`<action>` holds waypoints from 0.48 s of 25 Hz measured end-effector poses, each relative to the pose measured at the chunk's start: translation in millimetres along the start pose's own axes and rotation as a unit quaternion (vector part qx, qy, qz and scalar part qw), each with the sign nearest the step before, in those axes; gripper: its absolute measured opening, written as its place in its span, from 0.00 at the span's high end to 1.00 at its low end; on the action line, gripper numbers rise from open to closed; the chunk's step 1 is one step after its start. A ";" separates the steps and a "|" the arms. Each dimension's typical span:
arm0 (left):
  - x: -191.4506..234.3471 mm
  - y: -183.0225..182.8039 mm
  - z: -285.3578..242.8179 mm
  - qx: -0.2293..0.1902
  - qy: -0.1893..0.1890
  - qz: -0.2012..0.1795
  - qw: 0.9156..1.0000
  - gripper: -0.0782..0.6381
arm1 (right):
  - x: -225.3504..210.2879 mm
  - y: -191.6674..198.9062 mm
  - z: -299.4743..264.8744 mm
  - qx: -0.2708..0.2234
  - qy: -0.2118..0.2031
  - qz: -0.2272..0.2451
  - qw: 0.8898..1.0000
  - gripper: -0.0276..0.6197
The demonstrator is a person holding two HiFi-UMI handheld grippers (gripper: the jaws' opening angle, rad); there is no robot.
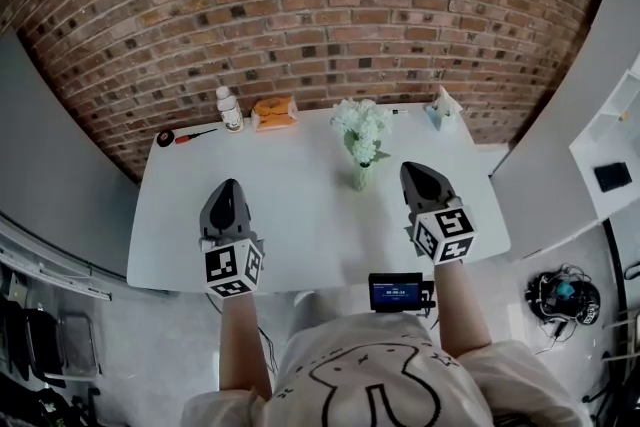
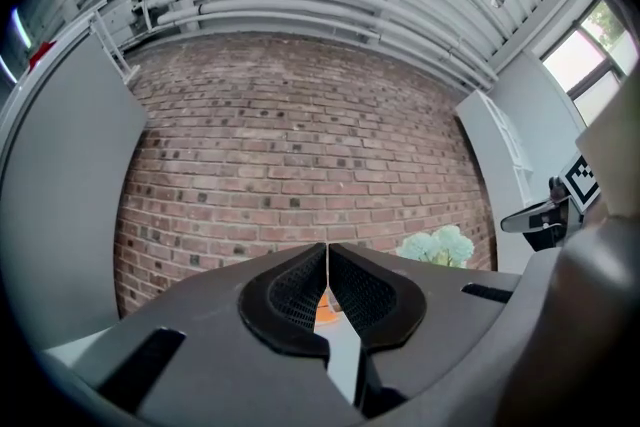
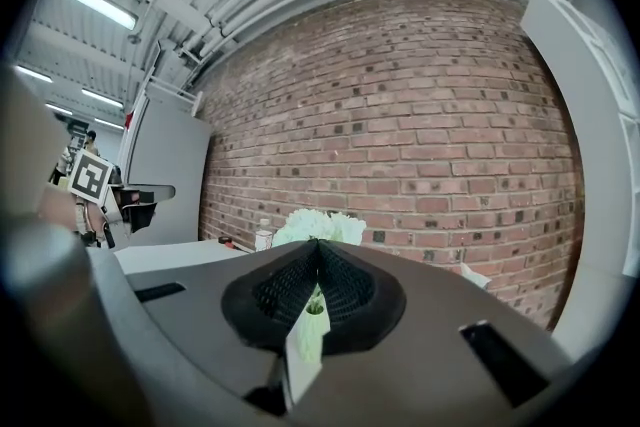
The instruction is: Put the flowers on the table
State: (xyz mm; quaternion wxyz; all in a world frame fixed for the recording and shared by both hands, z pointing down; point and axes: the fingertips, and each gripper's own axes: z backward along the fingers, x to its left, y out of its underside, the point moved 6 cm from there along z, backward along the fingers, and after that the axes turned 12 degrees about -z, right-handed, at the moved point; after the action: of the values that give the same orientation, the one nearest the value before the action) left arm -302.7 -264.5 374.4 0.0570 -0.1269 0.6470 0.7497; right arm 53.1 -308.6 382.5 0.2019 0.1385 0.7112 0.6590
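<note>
Head view: the flowers (image 1: 362, 123) stand upright in a small glass vase (image 1: 361, 177) on the white bench (image 1: 300, 225), toward its back middle. They are well apart from the bottle (image 1: 229, 108) and the orange packet (image 1: 274, 112) further left. The left tool (image 1: 228, 187) and the right tool (image 1: 415, 169) hover over the near half, and neither touches anything. The right one is just beside the vase.

Left gripper view: the jaws of this tool meet tip to tip with nothing between them. The blooms show off to the right.

Right gripper view: these jaws are pressed together too, empty, and aimed straight at the vase — its green stems show through the slit below the tips.

By my reading the flowers already sit where the task wants them. If a shift is needed, open the right tool wide first. Take the glass low down (never the stems), keep it upright, and let go only once the base rests flat.
</note>
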 end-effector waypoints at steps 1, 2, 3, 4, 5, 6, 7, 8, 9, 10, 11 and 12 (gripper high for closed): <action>0.3 -2.9 -1.1 -0.003 -0.001 0.000 1.000 0.87 | 0.5 -2.4 1.9 -0.002 0.000 0.003 1.000 0.93; 0.6 -5.5 -1.8 -0.006 -0.003 -0.001 1.000 0.87 | 0.9 -4.4 4.0 -0.003 -0.001 0.004 1.000 0.93; 1.0 -8.0 -2.1 -0.009 -0.004 -0.002 1.000 0.87 | 1.4 -6.4 6.3 -0.005 -0.002 0.004 1.000 0.93; 1.2 -10.3 -2.1 -0.011 -0.006 -0.002 1.000 0.87 | 1.8 -8.5 8.6 -0.009 -0.003 0.002 1.000 0.93; 1.4 -12.6 -1.9 -0.013 -0.007 -0.002 1.000 0.87 | 2.1 -10.9 10.7 -0.013 -0.006 -0.001 1.000 0.93; 1.4 -14.8 -1.9 -0.013 -0.008 -0.003 1.000 0.87 | 2.2 -13.6 12.3 -0.018 -0.007 -0.002 1.000 0.93; 1.2 -16.8 -2.0 -0.014 -0.008 -0.003 1.000 0.87 | 2.1 -16.4 13.5 -0.022 -0.008 -0.002 1.000 0.93; 0.7 -18.4 -2.1 -0.014 -0.009 -0.004 1.000 0.87 | 1.9 -19.1 14.5 -0.026 -0.008 0.000 1.000 0.93; -0.3 -19.7 -2.2 -0.013 -0.009 -0.005 1.000 0.87 | 1.6 -21.5 15.6 -0.029 -0.006 0.002 1.000 0.93; -1.6 -20.7 -2.1 -0.012 -0.007 -0.006 1.000 0.87 | 1.2 -23.5 16.9 -0.032 -0.004 0.004 0.999 0.93; -3.2 -21.7 -2.2 -0.012 -0.004 -0.007 1.000 0.87 | 0.7 -25.1 18.2 -0.034 -0.002 0.007 0.999 0.93; -5.1 -22.8 -2.5 -0.013 0.000 -0.009 1.000 0.87 | 0.2 -26.3 19.2 -0.036 0.001 0.011 0.999 0.93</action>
State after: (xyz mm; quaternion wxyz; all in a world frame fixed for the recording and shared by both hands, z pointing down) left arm -291.8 -263.0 353.6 0.0618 -0.1332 0.6364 0.7573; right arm 63.7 -294.0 355.5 0.1988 0.1388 0.6857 0.6863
